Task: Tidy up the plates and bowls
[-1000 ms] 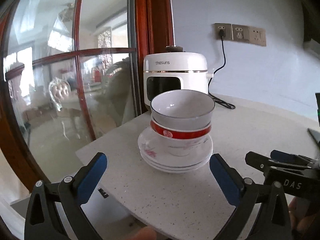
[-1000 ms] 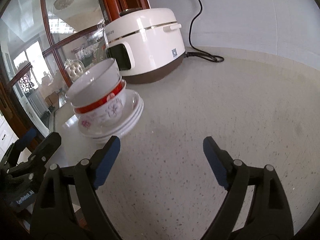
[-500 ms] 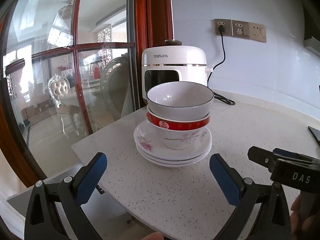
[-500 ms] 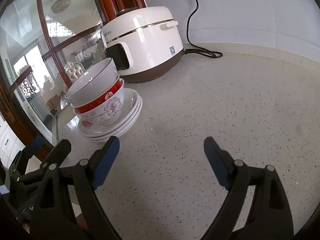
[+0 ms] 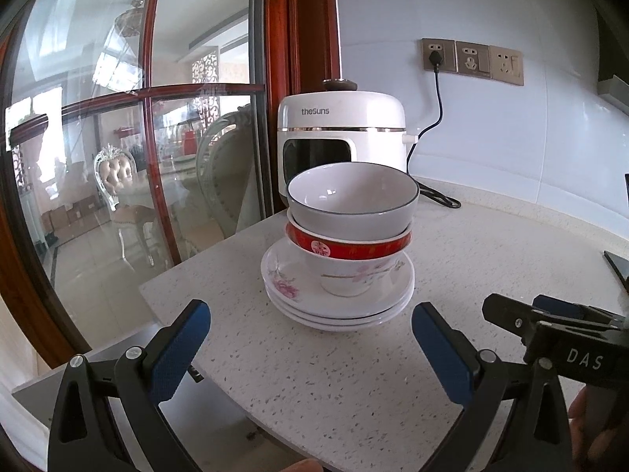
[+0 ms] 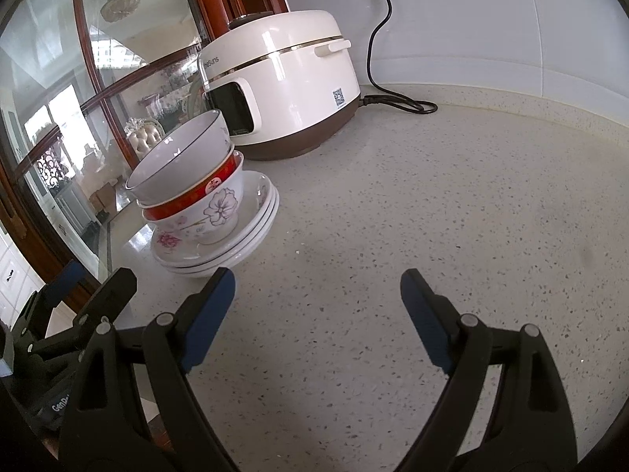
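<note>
Two bowls and a set of plates, stacked as one pile at centre frame in the left wrist view, on a speckled countertop (image 5: 322,385).

Change since the frame one second ago: the pile stood a little higher in the left wrist view and was cut off less by the gripper; the rice cooker (image 5: 341,137) now shows more of its lid and sits higher in the frame. In the right wrist view the pile has shifted rightward and lower, closer to the left fingertip.

Item 1: grey-rimmed bowl (image 5: 352,200), topmost, mouth upward, nested in item 2.
Item 2: red-banded bowl (image 5: 348,259), floral side (a large flower shows in the right wrist view), mouth upward, foot resting in the top plate.
Item 3: plates (image 5: 338,306), floral print, lying flat; rims suggest three, exact count uncertain. The pile's long axis runs vertically; in the right wrist view it leans toward the upper left, a fisheye effect.

Location: near the countertop's corner, beside the glass partition (image 5: 118,157), in front of the rice cooker and apart from it.

Left gripper (image 5: 310,330): blue pads spread wide, holding nothing, fingertips short of the plates.
Right gripper (image 6: 317,295): spread wide, empty, over bare countertop; its left fingertip lies just beside the plates' edge at lower left centre.
</note>
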